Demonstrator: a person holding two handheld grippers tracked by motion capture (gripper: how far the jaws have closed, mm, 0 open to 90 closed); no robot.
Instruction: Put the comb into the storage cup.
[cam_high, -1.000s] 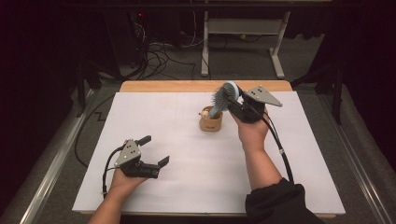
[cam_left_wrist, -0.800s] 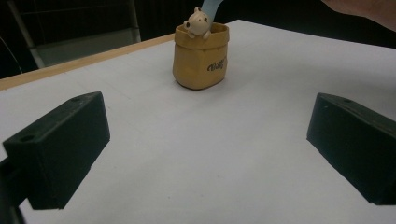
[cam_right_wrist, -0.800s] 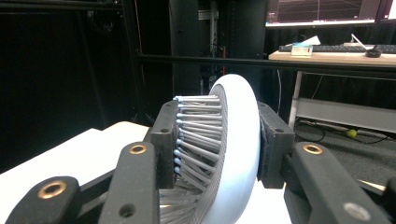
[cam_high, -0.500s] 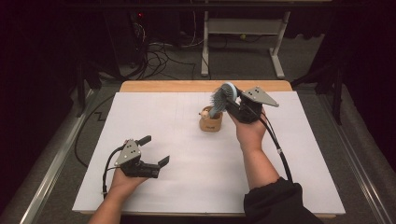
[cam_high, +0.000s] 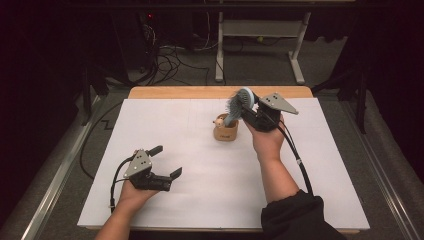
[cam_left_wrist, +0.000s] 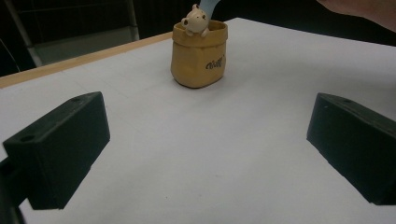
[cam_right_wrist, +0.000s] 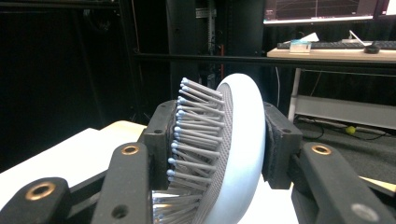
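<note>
1. The right gripper (cam_high: 248, 111) holds a pale blue oval hairbrush with grey bristles (cam_high: 240, 104) by its head, above the far middle of the white-covered table (cam_high: 310, 165). Its 2 black jaws sit one on the bristle side and one on the smooth back, as the right gripper view shows (cam_right_wrist: 219, 149).

2. The jaws have just been opening a little, with the brush head between them. The pads look to be touching the head on both sides, so I judge this a loosening pinch, not a full release.

3. The brush is tilted, head up and handle down, and the handle runs into a small tan pouch-shaped holder with a little animal figure on its rim (cam_high: 225, 129). In the left gripper view the pale handle enters the holder (cam_left_wrist: 198, 53) from above, just behind the figure.

4. Gripping the head leaves the handle free to slide into the holder's mouth; that seems the reason for this hold. The holder stands just beside and below the right gripper, on its left in the high view.

5. The left gripper (cam_high: 165, 162) rests low over the near left of the table, well apart from the holder. Its jaws are spread wide with nothing between them, facing the holder; it appears to be waiting.

6. The likely next need is to let go without tipping the light holder.
</note>
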